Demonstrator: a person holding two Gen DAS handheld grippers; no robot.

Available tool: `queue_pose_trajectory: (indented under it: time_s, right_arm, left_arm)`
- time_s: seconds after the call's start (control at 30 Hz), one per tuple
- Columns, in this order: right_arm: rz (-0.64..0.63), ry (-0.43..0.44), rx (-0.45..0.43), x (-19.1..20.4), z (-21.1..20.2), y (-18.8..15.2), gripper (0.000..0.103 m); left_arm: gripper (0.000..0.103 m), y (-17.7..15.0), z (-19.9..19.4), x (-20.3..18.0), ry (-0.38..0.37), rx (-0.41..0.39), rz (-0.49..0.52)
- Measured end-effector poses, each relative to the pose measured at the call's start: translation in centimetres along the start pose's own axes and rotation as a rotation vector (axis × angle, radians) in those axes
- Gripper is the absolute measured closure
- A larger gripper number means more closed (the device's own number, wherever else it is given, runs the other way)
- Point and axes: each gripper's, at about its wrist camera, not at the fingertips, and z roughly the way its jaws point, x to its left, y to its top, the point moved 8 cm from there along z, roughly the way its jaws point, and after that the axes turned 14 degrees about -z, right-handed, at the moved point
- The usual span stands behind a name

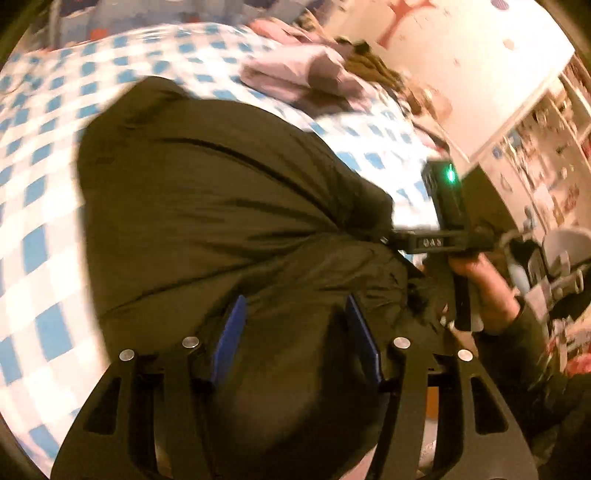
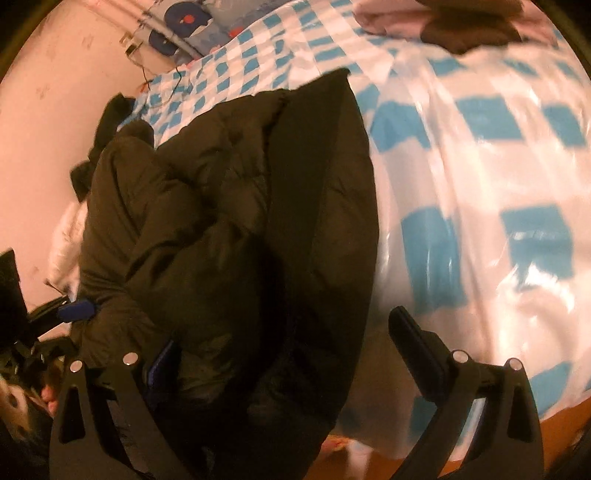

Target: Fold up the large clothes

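Observation:
A large dark olive puffer jacket lies on a bed with a blue-and-white checked cover. In the left wrist view my left gripper has its blue pads apart with jacket fabric bulging between them. The right gripper shows at the jacket's right edge, its tips against the fabric. In the right wrist view the jacket is bunched and partly folded on the checked cover. My right gripper is wide open, its left finger buried in fabric and its right finger bare over the cover.
Folded pink and brown clothes lie at the far side of the bed, also in the right wrist view. A white wall and shelves with small items stand at the right. A pink wall borders the bed.

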Motion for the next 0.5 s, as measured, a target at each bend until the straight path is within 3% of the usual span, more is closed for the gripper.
queue_pose_trajectory:
  time_s: [0.13,0.23,0.3,0.37,0.5]
  right_arm:
    - [0.075,0.095,-0.006,-0.2,0.9,-0.9,0.007]
    - [0.107,0.112,-0.022,-0.2,0.8,-1.3,0.007]
    - [0.127,0.13,-0.031,-0.5,0.7,-1.5,0.007]
    - [0.149,0.15,-0.035,-0.8,0.8,-1.8,0.007]
    - [0.158,0.152,-0.035,-1.0,0.8,-1.9,0.006]
  left_arm:
    - [0.05,0.4,-1.9,4.2,-0.11,-0.013,-0.158]
    - [0.048,1.0,-2.9,6.0,-0.284,-0.033,-0.293]
    - [0.028,1.4,-4.5,7.8,-0.384,-0.108,-0.378]
    - [0.022,1.5,-4.6,9.7,-0.351,-0.145,-0.425]
    - [0.022,0.9,-3.0,12.8,-0.36,-0.137,-0.525]
